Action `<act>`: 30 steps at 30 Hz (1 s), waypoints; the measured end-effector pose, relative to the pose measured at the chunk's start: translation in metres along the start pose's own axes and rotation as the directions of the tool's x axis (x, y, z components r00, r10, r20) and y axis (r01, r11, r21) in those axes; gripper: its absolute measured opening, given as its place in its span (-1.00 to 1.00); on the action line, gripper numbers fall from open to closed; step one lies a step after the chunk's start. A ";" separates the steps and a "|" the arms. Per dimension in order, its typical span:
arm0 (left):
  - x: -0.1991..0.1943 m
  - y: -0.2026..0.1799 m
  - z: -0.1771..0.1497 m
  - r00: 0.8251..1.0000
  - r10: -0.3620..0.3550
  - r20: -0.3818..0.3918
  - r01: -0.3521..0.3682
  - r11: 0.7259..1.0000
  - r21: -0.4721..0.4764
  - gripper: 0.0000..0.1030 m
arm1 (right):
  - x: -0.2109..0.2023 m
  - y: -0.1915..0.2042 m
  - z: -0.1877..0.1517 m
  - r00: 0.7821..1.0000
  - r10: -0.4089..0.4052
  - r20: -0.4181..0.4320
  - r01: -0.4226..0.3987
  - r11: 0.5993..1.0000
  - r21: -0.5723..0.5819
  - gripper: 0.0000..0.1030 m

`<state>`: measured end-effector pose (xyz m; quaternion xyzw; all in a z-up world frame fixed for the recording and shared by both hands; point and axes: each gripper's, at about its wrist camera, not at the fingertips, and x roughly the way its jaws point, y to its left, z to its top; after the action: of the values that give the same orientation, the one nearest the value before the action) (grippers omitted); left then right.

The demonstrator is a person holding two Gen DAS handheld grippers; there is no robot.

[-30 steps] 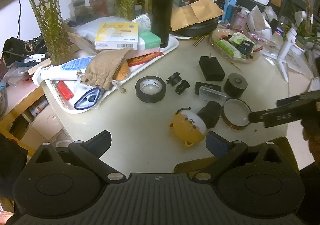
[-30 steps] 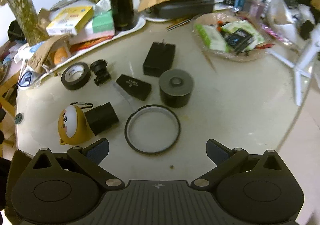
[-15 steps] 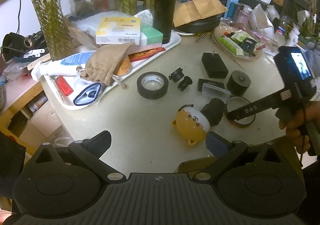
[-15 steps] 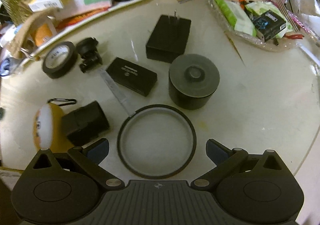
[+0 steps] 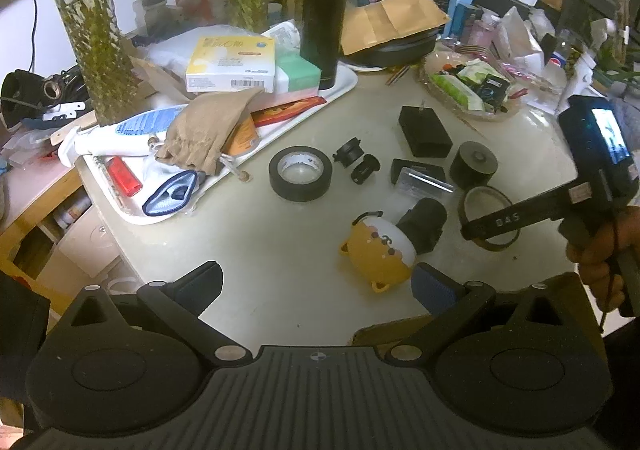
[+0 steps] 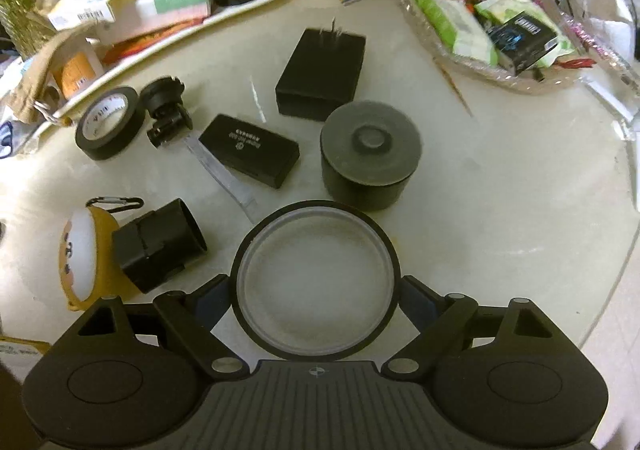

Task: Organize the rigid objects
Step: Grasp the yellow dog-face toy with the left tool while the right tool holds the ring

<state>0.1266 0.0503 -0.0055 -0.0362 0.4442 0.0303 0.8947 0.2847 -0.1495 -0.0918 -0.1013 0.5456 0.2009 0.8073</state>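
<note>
A thin dark ring (image 6: 316,206) lies flat on the pale round table (image 6: 500,190). My right gripper (image 6: 316,292) points down over it. Its jaws are closing with the ring between them, and the pads stand right at its rim. In the left wrist view one right finger (image 5: 504,220) crosses the ring (image 5: 466,206). Beyond the ring stand a grey cylinder (image 6: 370,154), a black adapter (image 6: 322,70), a small black box (image 6: 250,156), a black tape roll (image 6: 108,124) and a bear-shaped lamp (image 6: 80,250). My left gripper (image 5: 316,284) hangs open and holds nothing.
A white tray (image 5: 344,84) at the back left carries boxes, a pouch and a tall black bottle (image 5: 324,10). A glass dish (image 6: 520,82) of packets sits at the back right. Glass vases (image 5: 96,34) stand behind. The table's edge runs close on the right.
My right gripper has come down and forward over the ring, and its fingers have drawn in around it. The left gripper has stayed put.
</note>
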 end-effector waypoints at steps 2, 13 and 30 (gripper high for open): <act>0.001 -0.002 0.001 1.000 -0.010 0.001 0.010 1.000 0.007 1.00 | -0.009 -0.003 -0.001 1.000 0.002 0.020 -0.002 1.000 0.010 0.75; 0.017 -0.016 0.021 0.997 -0.074 -0.019 0.076 0.994 0.081 1.00 | -0.057 -0.025 -0.020 0.992 0.004 0.127 -0.011 0.999 0.053 0.75; 0.072 -0.010 0.049 0.978 -0.125 -0.169 0.115 0.991 -0.068 0.97 | -0.126 -0.048 -0.067 0.968 0.031 0.250 -0.060 0.992 0.107 0.75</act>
<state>0.2102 0.0462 -0.0332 -0.0912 0.5160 -0.0144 0.8516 0.2082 -0.2451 -0.0037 -0.0166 0.4534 0.1989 0.8687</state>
